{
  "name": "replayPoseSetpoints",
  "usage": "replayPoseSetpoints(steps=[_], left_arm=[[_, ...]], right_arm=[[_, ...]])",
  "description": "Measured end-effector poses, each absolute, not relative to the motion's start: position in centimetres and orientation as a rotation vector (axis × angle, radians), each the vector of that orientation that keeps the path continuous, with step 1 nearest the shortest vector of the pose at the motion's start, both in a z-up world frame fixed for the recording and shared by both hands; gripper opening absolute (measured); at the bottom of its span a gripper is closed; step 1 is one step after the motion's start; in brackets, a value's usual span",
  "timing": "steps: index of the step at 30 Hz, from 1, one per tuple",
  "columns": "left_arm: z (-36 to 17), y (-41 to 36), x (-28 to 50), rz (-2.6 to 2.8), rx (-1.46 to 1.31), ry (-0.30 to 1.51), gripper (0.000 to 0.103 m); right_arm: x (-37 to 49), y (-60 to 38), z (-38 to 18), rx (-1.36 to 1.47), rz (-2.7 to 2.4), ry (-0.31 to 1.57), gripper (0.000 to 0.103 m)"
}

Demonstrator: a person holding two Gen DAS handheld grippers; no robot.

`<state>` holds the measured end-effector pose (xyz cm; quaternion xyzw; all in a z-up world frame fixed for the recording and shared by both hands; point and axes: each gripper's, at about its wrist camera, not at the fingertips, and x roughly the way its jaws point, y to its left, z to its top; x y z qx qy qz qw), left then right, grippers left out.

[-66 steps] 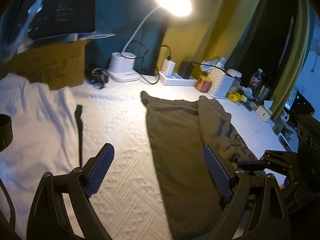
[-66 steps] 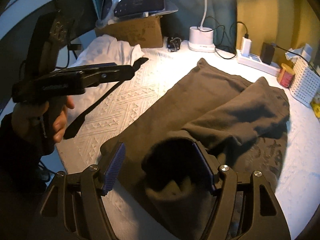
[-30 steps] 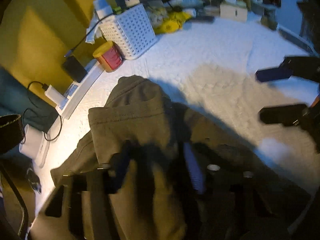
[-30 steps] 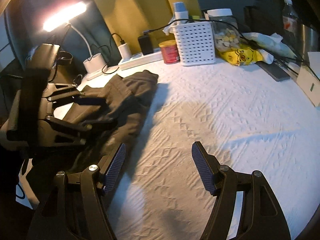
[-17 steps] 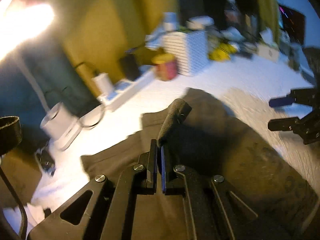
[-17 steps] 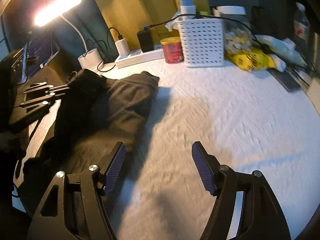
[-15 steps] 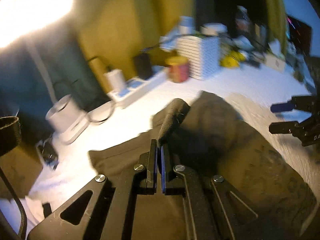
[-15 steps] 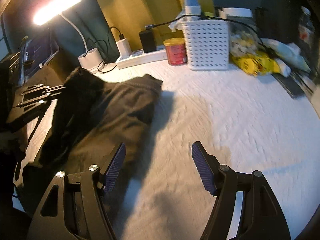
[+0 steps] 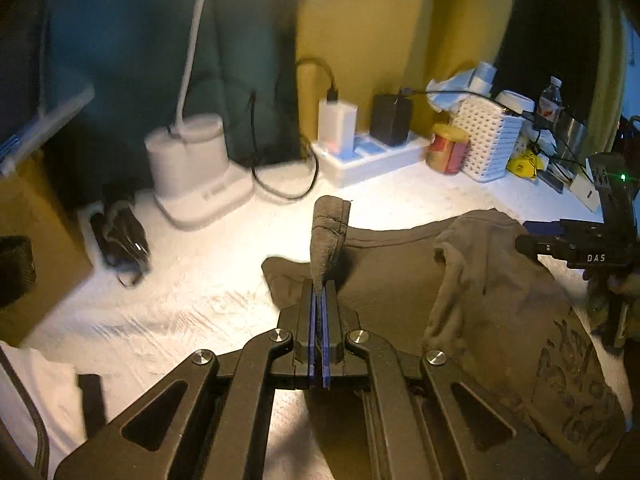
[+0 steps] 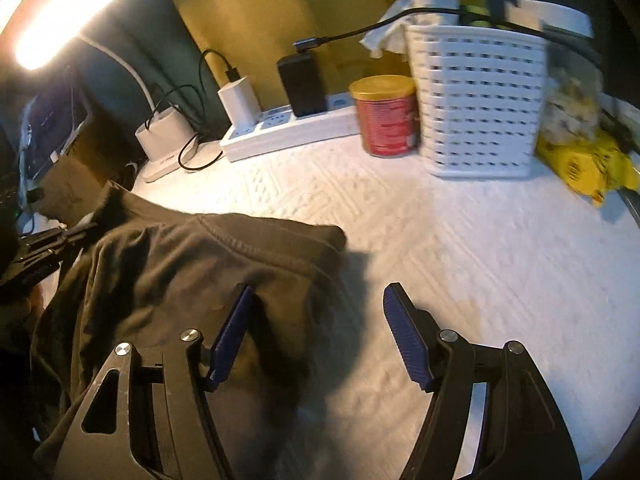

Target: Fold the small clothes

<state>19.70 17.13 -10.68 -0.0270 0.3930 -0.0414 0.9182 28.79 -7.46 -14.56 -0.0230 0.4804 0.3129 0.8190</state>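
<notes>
Your garment (image 9: 500, 320) is one dark olive-brown piece with a stitched hem and dark printed lettering on one panel. It lies partly folded and rumpled on the white textured table (image 9: 192, 280). One hemmed corner is pinched up, standing as a narrow upright tongue above the rest. In your right wrist view its seamed edge (image 10: 260, 248) lies flat, with a thick fold bunched behind.

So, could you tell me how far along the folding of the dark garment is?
Partly done: the dark garment already lies doubled over on the white cover. In hand: the left tool is shut on a pinched edge of it. Left: the right tool hangs open above the garment's edge, holding nothing, and the fold is not yet laid flat.
</notes>
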Motion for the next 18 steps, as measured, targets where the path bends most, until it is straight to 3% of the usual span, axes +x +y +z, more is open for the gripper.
replayPoseSetpoints(steps=[2,7,18], left_arm=[[-11.6,17.6,20.1,-0.091,-0.075,0.829,0.001],[-13.0,17.9,20.7,-0.100,-0.108,0.871,0.001],[-12.9,18.0,20.3,-0.048,-0.093,0.908,0.004]], right_arm=[[29.1,-6.6,-14.7,-0.067,0.669,1.029,0.069],[29.3,-5.7,-14.7,-0.075,0.685,1.035,0.045],[28.7,-5.5,-14.3,-0.092,0.623,1.011,0.045]])
